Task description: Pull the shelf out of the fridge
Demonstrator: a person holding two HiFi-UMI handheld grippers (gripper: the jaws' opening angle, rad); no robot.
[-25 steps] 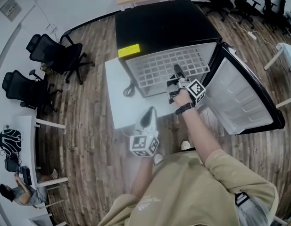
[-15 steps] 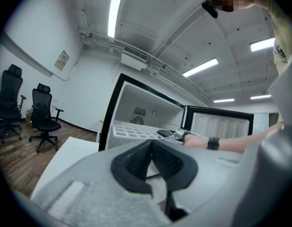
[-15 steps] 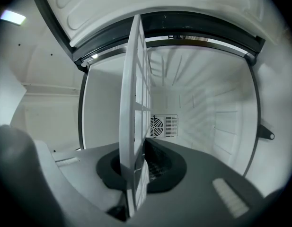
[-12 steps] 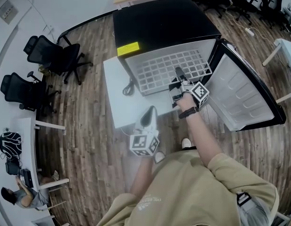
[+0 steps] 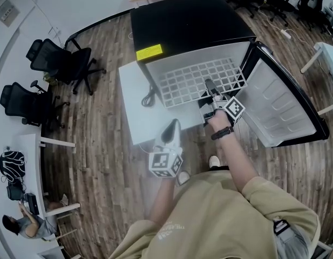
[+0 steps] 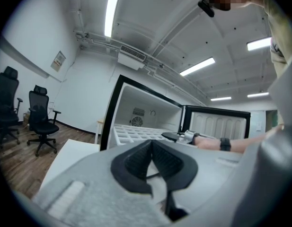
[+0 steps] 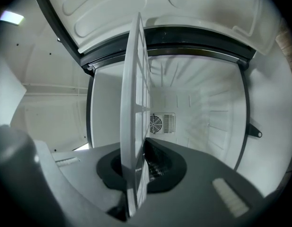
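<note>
The white grid shelf (image 5: 198, 80) lies flat in the open black fridge (image 5: 188, 20), between the white side walls. I cannot tell how far out it has come. My right hand-held gripper (image 5: 210, 85) is clenched on the shelf's front edge, near the right end. In the right gripper view the shelf (image 7: 135, 117) looks like a thin white board standing on its side, and the two black pads (image 7: 160, 167) press on it from both sides. Behind it, at the back of the fridge, I see a small round fan grille (image 7: 156, 124).

The fridge door (image 5: 279, 101) hangs wide open on the right. A yellow sticker (image 5: 149, 52) sits on the top front corner of the fridge.

My left hand-held gripper (image 5: 174, 124) hovers over the near edge of the white table (image 5: 134, 117) beside the fridge. Its jaws are closed tip to tip with nothing in them. A cable (image 5: 149, 99) lies on the table next to the fridge. Black office chairs (image 5: 58, 58) stand on the wood floor (image 5: 101, 161), well apart from the fridge.
</note>
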